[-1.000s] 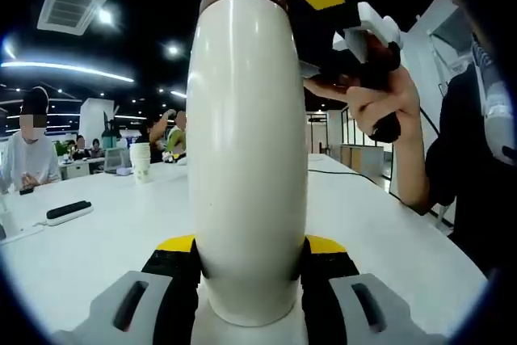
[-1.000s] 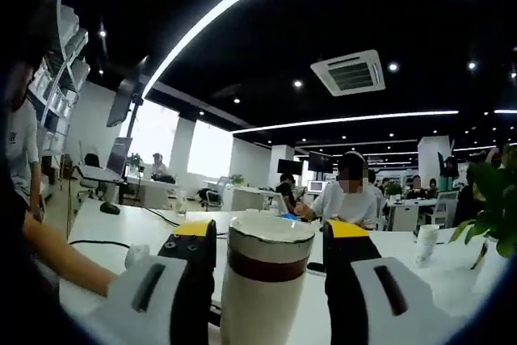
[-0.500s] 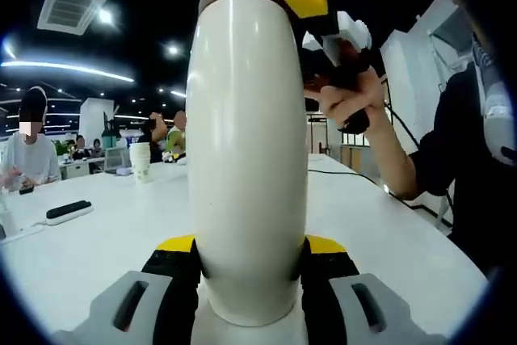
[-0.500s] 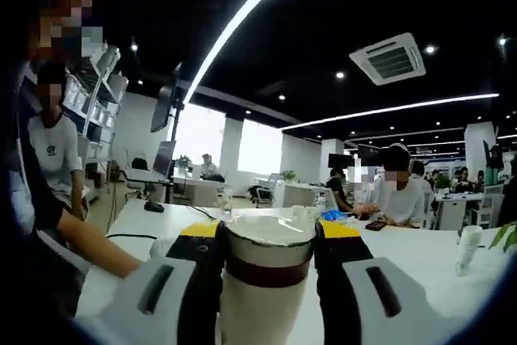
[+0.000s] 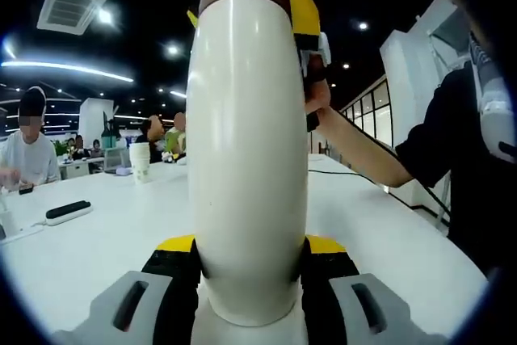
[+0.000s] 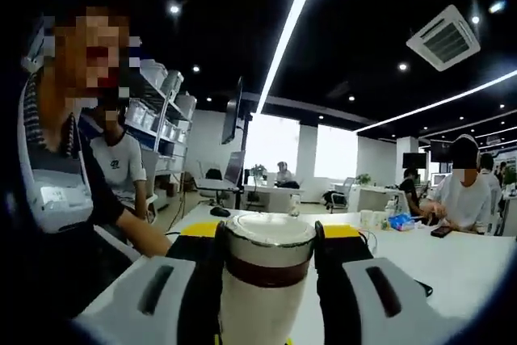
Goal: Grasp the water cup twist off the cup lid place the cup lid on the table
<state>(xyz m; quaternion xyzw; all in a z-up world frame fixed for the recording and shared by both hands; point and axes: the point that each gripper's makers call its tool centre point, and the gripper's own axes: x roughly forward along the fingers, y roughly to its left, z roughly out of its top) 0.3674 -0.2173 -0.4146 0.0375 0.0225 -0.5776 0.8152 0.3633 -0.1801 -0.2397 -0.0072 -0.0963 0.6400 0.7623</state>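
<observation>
My left gripper point(image 5: 250, 268) had grey moulded finger housings with dark oval slots, black inner faces and yellow tips. My right gripper point(image 6: 268, 236) was built the same: grey housings, black jaws, yellow tips. I wore a black short-sleeved top point(image 5: 456, 139).

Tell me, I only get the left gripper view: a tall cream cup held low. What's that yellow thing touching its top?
Observer: That's the right claw. In the right gripper view, both its jaws press the sides of the lid.
Operator: What does the lid look like from there?
Observer: It has a shiny silver top above a brown band, and it sits on the cup, not off it.
</observation>
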